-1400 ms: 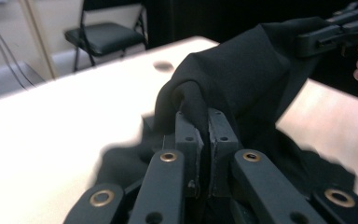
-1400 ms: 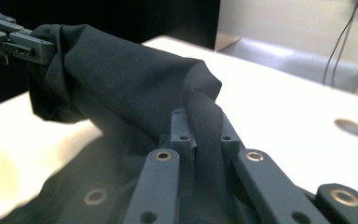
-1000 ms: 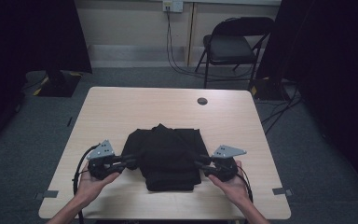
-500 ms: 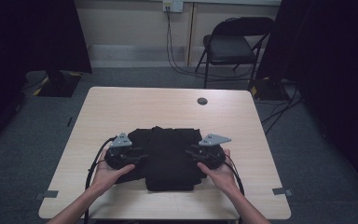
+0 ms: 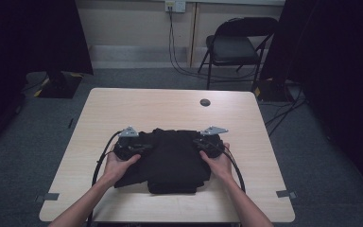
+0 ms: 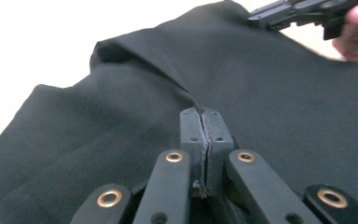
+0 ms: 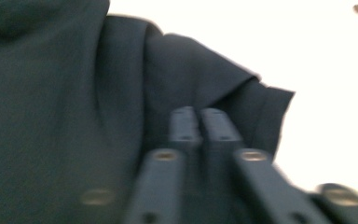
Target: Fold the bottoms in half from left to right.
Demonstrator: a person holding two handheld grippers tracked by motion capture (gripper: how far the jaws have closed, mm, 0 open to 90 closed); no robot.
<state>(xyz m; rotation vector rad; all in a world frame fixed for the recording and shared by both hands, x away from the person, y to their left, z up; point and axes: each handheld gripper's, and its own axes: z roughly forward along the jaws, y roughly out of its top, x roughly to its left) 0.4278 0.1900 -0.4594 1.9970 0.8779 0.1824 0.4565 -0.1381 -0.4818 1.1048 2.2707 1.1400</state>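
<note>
Left hand-held gripper (image 6: 200,114) clamped on black garment (image 5: 172,158), right hand-held gripper (image 7: 200,116) blurred, likewise pinching

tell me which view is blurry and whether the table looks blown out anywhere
Right gripper view: soft blur over the right tool and the black garment. Left gripper view: sharp on the left tool, table blown out white. High view: dim but evenly lit, table tan.

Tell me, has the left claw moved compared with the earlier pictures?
Yes. The left claw has moved inward over the black garment, farther from the table's left edge.
</note>
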